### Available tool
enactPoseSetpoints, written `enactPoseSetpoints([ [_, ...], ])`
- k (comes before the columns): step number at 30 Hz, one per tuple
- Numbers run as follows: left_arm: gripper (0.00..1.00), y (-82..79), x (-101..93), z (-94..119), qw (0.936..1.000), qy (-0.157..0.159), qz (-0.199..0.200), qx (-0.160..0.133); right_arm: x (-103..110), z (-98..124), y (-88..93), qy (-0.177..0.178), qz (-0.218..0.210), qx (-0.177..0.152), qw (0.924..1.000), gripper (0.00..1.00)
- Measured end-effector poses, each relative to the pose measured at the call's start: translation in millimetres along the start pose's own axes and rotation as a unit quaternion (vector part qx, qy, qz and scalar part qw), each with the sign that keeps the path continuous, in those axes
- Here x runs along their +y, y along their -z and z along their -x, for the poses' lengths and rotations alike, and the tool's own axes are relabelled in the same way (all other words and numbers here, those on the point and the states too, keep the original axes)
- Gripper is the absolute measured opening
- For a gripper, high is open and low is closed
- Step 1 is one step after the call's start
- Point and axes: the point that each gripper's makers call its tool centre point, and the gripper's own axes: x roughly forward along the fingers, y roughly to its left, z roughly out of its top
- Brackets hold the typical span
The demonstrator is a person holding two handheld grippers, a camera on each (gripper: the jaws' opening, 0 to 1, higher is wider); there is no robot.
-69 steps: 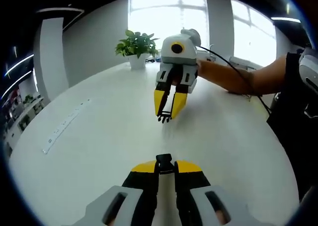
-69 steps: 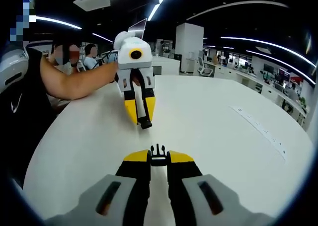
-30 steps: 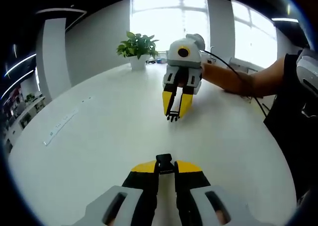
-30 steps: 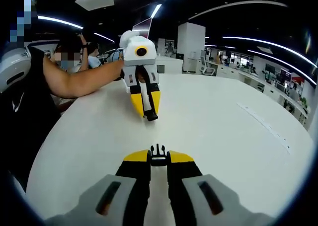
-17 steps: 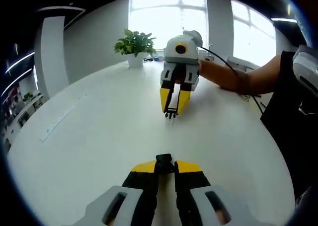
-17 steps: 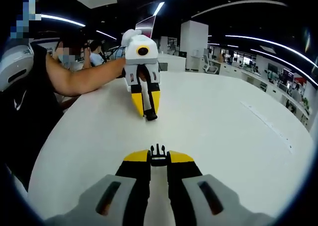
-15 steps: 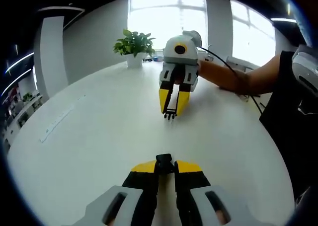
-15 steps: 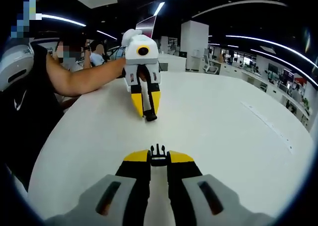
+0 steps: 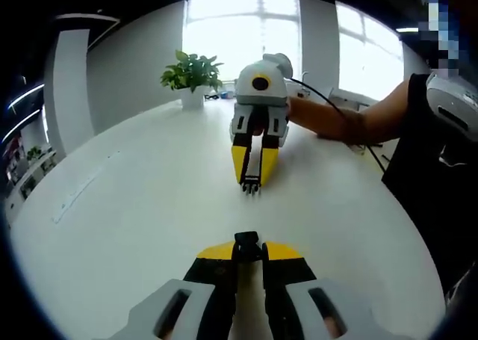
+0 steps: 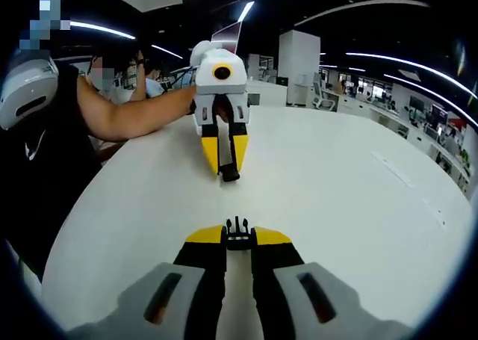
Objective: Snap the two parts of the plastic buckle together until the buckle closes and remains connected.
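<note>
A wide white counter (image 9: 134, 205) spreads under both grippers. A potted plant (image 9: 191, 77) stands at its far edge. The right gripper (image 10: 237, 239) clamps the pronged buckle half (image 10: 237, 229). Facing it, well apart, the left gripper (image 9: 248, 244) pinches the socket half (image 9: 247, 242) in narrow fingers (image 9: 218, 256).

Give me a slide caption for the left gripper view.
Two hand-held grippers face each other above a white table, each pinching one buckle half.
</note>
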Motion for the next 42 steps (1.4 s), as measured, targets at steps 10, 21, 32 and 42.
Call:
enactPoseSetpoints([
  [10, 0.1, 5.7, -1.1, -6, 0.9998, 0.009, 0.009, 0.014, 4, -1, 0.7, -0.008, 0.003, 0.005, 1.0, 0.11],
  [21, 0.1, 4.3, -2.9, -7, 0.9996, 0.026, 0.011, -0.004, 4, -3, 5.0, -0.011, -0.001, 0.008, 0.9999, 0.11],
  [32, 0.1, 2.5, -3.5, -9, 0.9996, 0.028, 0.004, -0.008, 6, -5, 4.7, -0.013, 0.001, 0.005, 0.9999, 0.11],
  [42, 0.09, 0.4, -6.8, -13, 0.9991, 0.039, -0.003, -0.016, 10, -7, 3.2, -0.022, 0.004, 0.0, 0.9997, 0.11],
])
